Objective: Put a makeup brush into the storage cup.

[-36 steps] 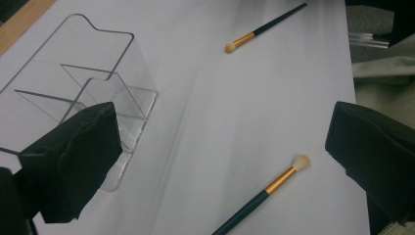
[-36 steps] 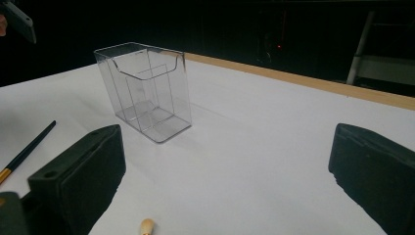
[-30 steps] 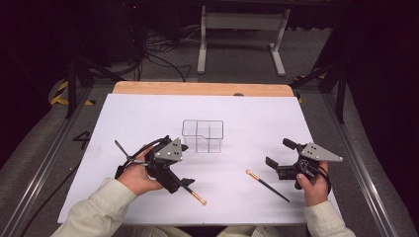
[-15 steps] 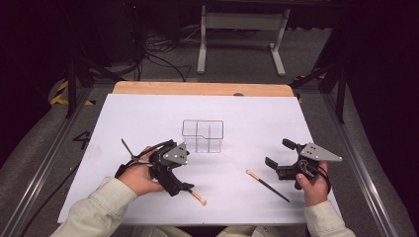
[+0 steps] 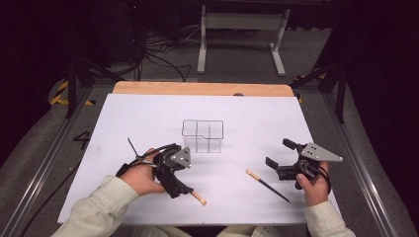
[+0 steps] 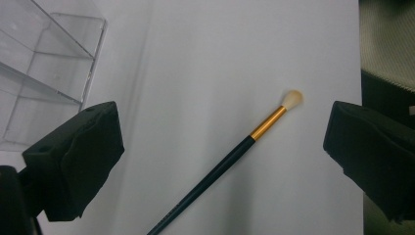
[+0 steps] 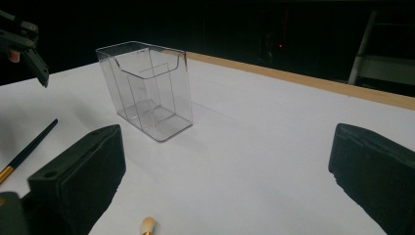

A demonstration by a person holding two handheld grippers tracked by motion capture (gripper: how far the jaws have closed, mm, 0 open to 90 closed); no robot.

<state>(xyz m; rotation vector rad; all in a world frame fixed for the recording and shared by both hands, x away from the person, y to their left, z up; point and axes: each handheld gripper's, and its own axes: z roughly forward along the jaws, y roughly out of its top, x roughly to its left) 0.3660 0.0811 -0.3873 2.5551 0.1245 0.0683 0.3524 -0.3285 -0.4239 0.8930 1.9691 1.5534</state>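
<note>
Your left gripper (image 6: 222, 142) is wide open right over the brush (image 6: 230, 156), which lies flat on the white table (image 5: 148, 118) near the clear box (image 5: 203, 136). The brush is light, thin and stiff, so pinch its dark handle gently. Your right gripper (image 5: 282, 159) is open too, holding nothing.

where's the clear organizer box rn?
In the high view, the clear organizer box stands upright mid-table on the white sheet, just beyond and right of the left gripper, well left of the right gripper.
</note>
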